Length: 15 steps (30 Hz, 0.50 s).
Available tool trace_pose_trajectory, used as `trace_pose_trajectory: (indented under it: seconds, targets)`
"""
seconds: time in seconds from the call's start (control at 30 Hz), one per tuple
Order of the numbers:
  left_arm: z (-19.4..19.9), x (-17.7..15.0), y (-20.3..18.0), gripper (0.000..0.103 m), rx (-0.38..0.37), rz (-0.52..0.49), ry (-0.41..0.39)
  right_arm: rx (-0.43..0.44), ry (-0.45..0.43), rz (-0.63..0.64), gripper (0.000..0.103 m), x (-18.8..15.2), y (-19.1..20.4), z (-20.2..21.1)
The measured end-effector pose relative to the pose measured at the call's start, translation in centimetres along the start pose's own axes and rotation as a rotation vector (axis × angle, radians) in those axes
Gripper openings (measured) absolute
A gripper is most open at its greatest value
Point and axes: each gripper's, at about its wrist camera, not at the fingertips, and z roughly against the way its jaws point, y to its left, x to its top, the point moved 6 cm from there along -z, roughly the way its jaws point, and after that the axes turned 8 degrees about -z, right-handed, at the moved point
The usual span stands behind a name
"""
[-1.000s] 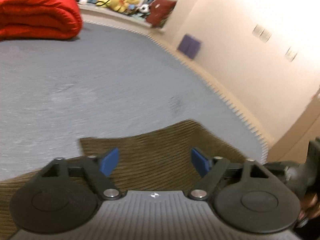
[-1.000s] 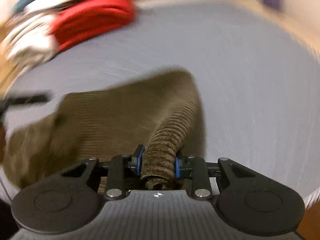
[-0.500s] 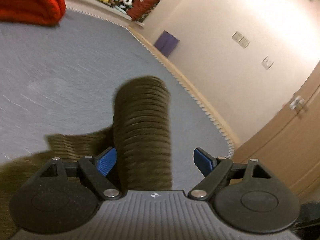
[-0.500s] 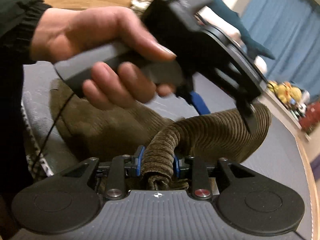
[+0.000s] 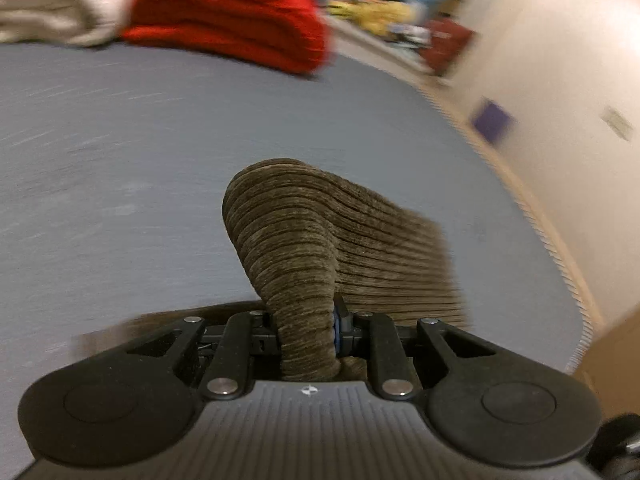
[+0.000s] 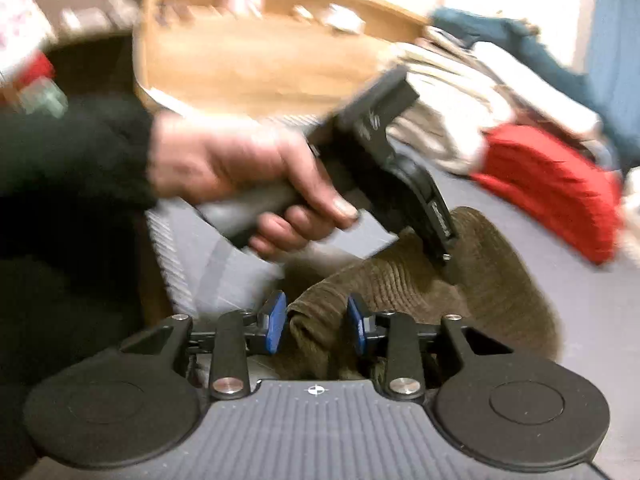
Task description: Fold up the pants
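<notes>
The pants (image 5: 320,236) are brown corduroy, lying on the grey bed surface (image 5: 120,152). My left gripper (image 5: 308,332) is shut on a bunched fold of the pants, which arches up and away from the jaws. In the right wrist view my right gripper (image 6: 316,320) has its blue pads (image 6: 274,320) parted, with a fold of the pants (image 6: 400,280) lying loose between them. The left gripper, held by a hand (image 6: 248,172), shows there above the cloth.
A folded red blanket (image 5: 224,12) and a cream one (image 5: 52,4) lie at the far side of the bed. A wall (image 5: 560,80) runs along the right edge. A wooden headboard (image 6: 260,52) and piled clothes (image 6: 500,92) stand behind.
My left gripper has shut on the pants fold that lay between its open jaws. My right gripper has opened off the fold it was holding.
</notes>
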Motion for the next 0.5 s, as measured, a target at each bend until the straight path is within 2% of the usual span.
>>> trace_pose_trajectory:
  seconds: [0.07,0.13,0.17,0.2,0.23,0.27,0.3,0.4,0.5]
  targets:
    - [0.8,-0.8,4.0,0.026,0.083,0.071,0.027,0.087,-0.055,-0.057,0.044,0.9,-0.2,0.8]
    - [1.3,-1.7,7.5,0.039,0.143,0.15,0.057,0.092,-0.087,-0.115,0.058,1.4,-1.5,0.8]
    - [1.3,-2.1,8.9,0.048,0.137,0.198,0.067,0.07,-0.09,-0.159,0.061,1.4,-2.7,0.5]
    - [1.1,-2.3,10.0,0.054,0.116,0.235,0.067,0.037,-0.086,-0.21,0.069,1.3,-4.1,0.0]
    - [1.4,-1.9,10.8,0.066,0.107,0.249,0.064,-0.015,-0.07,-0.282,0.073,0.9,-6.0,-0.4]
    - [1.3,-1.9,11.1,0.079,0.108,0.243,0.066,-0.063,-0.047,-0.357,0.074,0.4,-7.8,-1.0]
    - [1.1,-1.6,11.0,0.084,0.115,0.236,0.073,-0.109,-0.019,-0.449,0.075,-0.4,-10.0,-1.7]
    - [0.3,-2.3,11.8,0.086,0.103,0.268,0.115,-0.224,0.071,-0.725,0.078,-4.0,-15.8,-3.2]
    - [-1.6,-3.5,12.6,0.086,0.024,0.327,0.187,-0.207,0.125,-0.928,0.08,-7.4,-18.9,-5.3]
